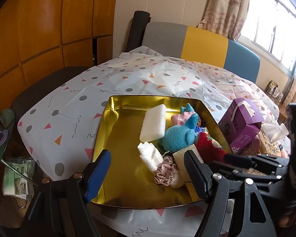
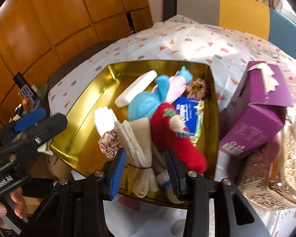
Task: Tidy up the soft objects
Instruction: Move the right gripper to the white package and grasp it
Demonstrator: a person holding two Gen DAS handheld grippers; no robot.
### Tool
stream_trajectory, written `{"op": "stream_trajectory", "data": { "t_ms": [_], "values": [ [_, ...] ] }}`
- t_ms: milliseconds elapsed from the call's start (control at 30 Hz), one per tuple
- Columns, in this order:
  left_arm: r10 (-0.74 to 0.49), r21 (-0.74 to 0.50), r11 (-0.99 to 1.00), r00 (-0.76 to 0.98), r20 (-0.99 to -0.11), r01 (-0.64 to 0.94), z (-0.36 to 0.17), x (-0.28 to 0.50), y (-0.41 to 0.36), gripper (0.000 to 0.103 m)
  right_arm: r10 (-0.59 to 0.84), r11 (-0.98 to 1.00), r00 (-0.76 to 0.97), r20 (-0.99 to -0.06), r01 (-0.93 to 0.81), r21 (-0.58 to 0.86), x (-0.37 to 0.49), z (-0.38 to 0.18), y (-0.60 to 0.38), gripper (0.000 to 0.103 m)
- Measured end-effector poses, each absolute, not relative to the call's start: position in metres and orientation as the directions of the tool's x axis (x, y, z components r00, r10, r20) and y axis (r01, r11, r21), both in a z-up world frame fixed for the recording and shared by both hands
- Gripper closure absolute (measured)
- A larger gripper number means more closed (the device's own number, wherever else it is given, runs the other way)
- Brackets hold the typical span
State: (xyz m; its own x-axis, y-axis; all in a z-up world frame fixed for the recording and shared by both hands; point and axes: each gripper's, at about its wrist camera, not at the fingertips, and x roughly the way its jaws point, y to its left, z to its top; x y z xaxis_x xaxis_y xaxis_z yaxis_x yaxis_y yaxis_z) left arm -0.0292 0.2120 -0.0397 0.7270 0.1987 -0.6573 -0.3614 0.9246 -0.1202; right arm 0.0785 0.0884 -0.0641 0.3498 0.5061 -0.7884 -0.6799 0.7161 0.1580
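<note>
The right gripper (image 2: 145, 169) was clamped around a limp beige waffle-weave cloth bundle (image 2: 137, 148) at the gold metal tray's (image 2: 79, 118) near edge, best gripped by its tied waist, while the left gripper (image 1: 146, 169) hovered empty, jaws apart.

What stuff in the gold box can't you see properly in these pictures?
- Blue packet: its writing is blurred in the right wrist view; in the left wrist view the blue plush toy and red plush cover nearly all of it.
- Beige cloth bundle: in the right wrist view the right tool hides its sides, so contact is unclear.
- Purple carton: small print blurred.
</note>
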Motion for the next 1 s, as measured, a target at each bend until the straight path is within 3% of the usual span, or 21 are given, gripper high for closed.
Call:
{"op": "stream_trajectory", "data": {
  "t_ms": [333,600,767,867,1000],
  "values": [
    [0.180,-0.093,0.944,0.734,-0.655,-0.315,-0.034,-0.024,0.193,0.026,0.531,0.767,0.495,-0.688,-0.626,0.142,0.078,-0.016,0.031,0.062],
    [0.127,-0.079,0.969,0.749,-0.650,-0.232,-0.029,-0.017,0.168,0.026,0.476,0.859,0.592,-0.650,-0.473,0.197,0.094,0.007,-0.071,0.062],
    [0.060,-0.088,0.985,0.765,-0.641,-0.151,-0.023,-0.013,0.148,0.026,0.335,0.935,0.607,-0.721,-0.310,0.173,0.117,0.006,-0.162,0.057],
    [0.022,-0.094,0.990,0.770,-0.638,-0.106,-0.019,-0.009,0.137,0.026,0.217,0.970,0.587,-0.780,-0.220,0.104,0.133,0.003,-0.222,0.041],
    [-0.033,-0.109,0.993,0.767,-0.641,-0.049,-0.014,-0.002,0.118,0.026,0.036,0.996,0.517,-0.855,-0.089,-0.011,0.157,-0.011,-0.297,0.035]
  ]
}}
